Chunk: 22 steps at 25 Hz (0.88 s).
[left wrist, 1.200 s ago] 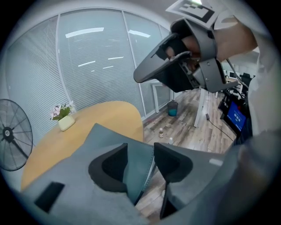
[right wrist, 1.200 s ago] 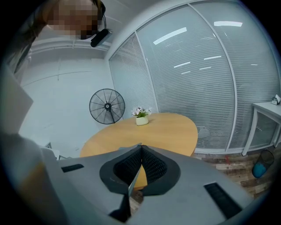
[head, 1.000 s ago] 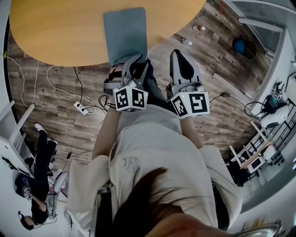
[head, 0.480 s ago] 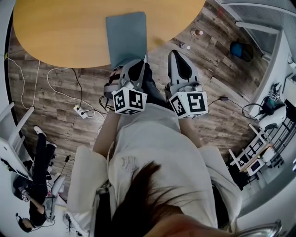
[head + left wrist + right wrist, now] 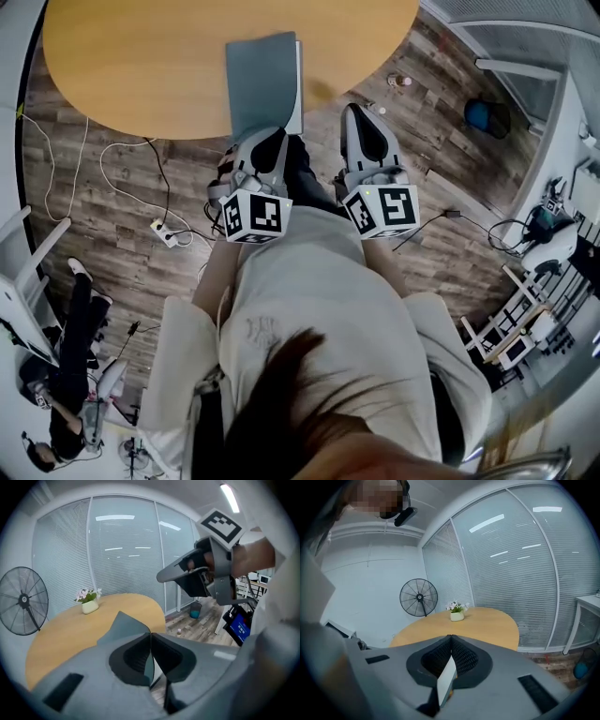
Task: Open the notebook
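At the table (image 5: 141, 75) edge, left gripper (image 5: 151, 636) fingers apparently pinch the notebook (image 5: 261, 80) cover; right gripper (image 5: 450, 638) fingers pressed together.

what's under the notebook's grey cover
Only a white strip of pages shows along the notebook cover right edge; the rest is hidden beneath it. The left hand-held gripper pinches its near edge.

1. The notebook's (image 5: 262, 80) near edge was hidden under the left tongs (image 5: 265, 134) at the worktop's (image 5: 141, 66) near edge.
2. The picture's top cut off the worktop's far edge.
3. A pale strip (image 5: 446, 679) behind the right tongs' (image 5: 450, 637) closed tips could not be identified.
4. Small objects (image 5: 403, 82) on the floor (image 5: 450, 141) were too small to tell.
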Available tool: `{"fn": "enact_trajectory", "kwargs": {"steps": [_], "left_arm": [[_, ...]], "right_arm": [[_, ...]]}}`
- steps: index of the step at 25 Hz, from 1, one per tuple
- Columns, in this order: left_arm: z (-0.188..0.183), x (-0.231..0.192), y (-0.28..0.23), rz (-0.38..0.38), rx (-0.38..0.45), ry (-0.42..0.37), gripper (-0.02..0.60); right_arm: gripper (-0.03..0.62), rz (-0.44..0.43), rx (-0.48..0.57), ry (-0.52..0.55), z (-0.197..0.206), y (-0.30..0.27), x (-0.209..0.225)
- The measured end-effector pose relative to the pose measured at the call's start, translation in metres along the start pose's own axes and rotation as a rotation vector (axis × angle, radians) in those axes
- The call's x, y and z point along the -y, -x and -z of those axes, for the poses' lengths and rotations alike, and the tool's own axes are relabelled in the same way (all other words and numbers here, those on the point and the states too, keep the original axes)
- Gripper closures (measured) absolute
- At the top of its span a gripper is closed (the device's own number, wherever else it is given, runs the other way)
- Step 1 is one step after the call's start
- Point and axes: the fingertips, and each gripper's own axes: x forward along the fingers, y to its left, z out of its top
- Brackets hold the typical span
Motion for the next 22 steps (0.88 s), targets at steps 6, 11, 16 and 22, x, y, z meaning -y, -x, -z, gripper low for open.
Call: {"fn": "enact_trajectory", "kwargs": {"steps": [6, 11, 16, 22], "left_arm": [[-0.003, -0.023, 0.027, -0.083, 0.039, 0.067, 0.555], [0.001, -0.043, 0.047, -0.144, 0.059, 0.109, 0.555], [0.011, -0.063, 0.068, -0.218, 0.064, 0.146, 0.555], [0.027, -0.087, 0.092, -0.284, 0.057, 0.180, 0.555]], "right_arm": [[0.594, -0.026, 0.009, 0.023, -0.006, -0.004, -0.013], [0.594, -0.042, 0.022, 0.036, -0.010, -0.008, -0.023], [0.594, -0.048, 0.031, 0.045, -0.012, -0.007, -0.034], [0.594, -0.035, 0.040, 0.050, -0.014, -0.005, -0.041]]}}
